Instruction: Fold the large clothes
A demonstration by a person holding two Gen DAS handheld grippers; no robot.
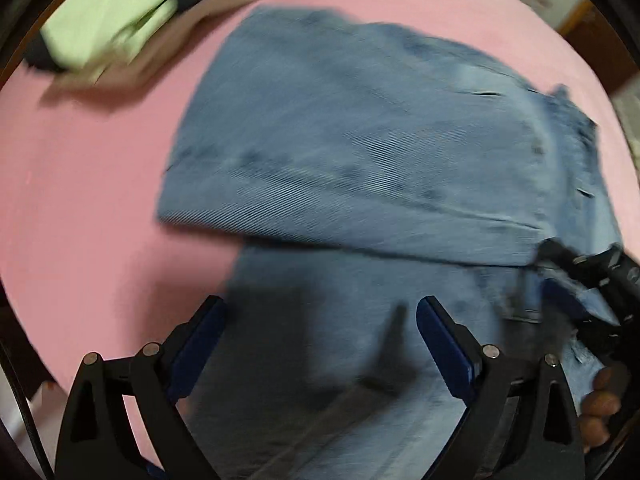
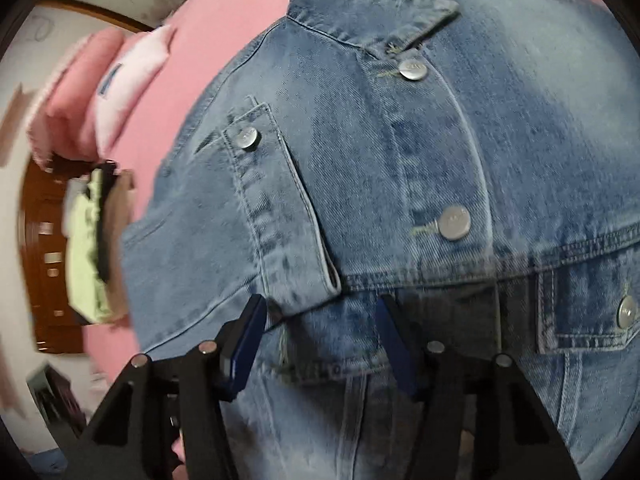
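A blue denim jacket (image 1: 360, 152) lies on a pink bed sheet (image 1: 80, 200), with one part folded over the rest. My left gripper (image 1: 320, 308) is open and empty just above the denim near its lower edge. The right gripper shows at the right edge of the left wrist view (image 1: 592, 272), by the jacket's edge. In the right wrist view the jacket (image 2: 400, 160) lies front up with collar, metal buttons and a chest pocket flap. My right gripper (image 2: 320, 304) is open, its fingers over the denim below the pocket flap.
A stack of folded clothes, light green on top (image 1: 112, 20), sits at the far left of the bed; it also shows in the right wrist view (image 2: 92, 240). A pink pillow (image 2: 100, 88) lies beyond. Wooden furniture (image 2: 44, 248) stands past the bed's edge.
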